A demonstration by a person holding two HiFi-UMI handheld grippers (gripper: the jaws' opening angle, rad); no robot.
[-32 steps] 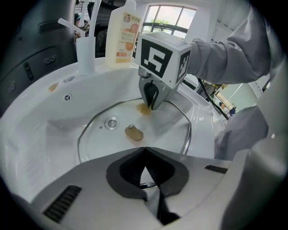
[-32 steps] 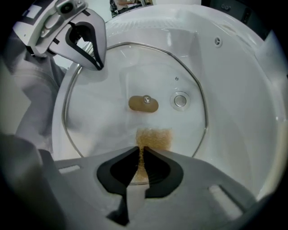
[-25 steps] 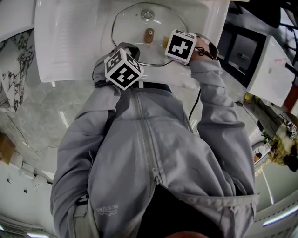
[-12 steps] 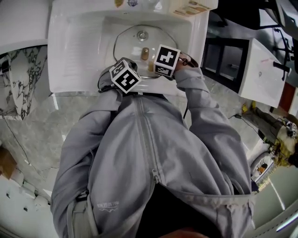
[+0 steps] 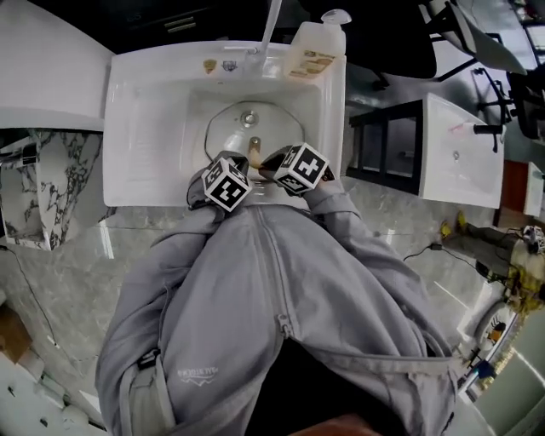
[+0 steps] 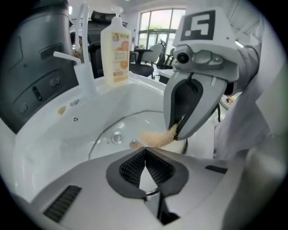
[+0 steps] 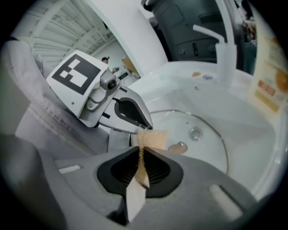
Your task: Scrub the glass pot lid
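Observation:
The glass pot lid [image 5: 243, 128] lies in the white sink [image 5: 145, 111], its brown knob [image 7: 178, 147] pointing up. In the right gripper view my right gripper [image 7: 140, 155] is shut on a tan scouring pad [image 7: 152, 138], which hangs over the lid's near edge. In the left gripper view my left gripper [image 6: 145, 150] is shut, pads together, low over the lid's near rim. A bit of metal rim shows through the gap behind the pads. The two grippers' tips nearly touch, and the pad [image 6: 155, 138] lies between them. The head view shows the left gripper [image 5: 223, 160] and the right gripper [image 5: 266, 162] side by side.
A soap pump bottle [image 5: 313, 49] and a white faucet [image 5: 271, 24] stand at the sink's back edge. The sink's walls rise around the lid. A marble counter [image 5: 51, 255] lies to the left and white cabinets [image 5: 460, 149] to the right. My grey jacket fills the lower head view.
The head view has drawn back, so the sink looks smaller. The right gripper has swung left toward the left gripper. Both now sit close together at the lid's near edge.

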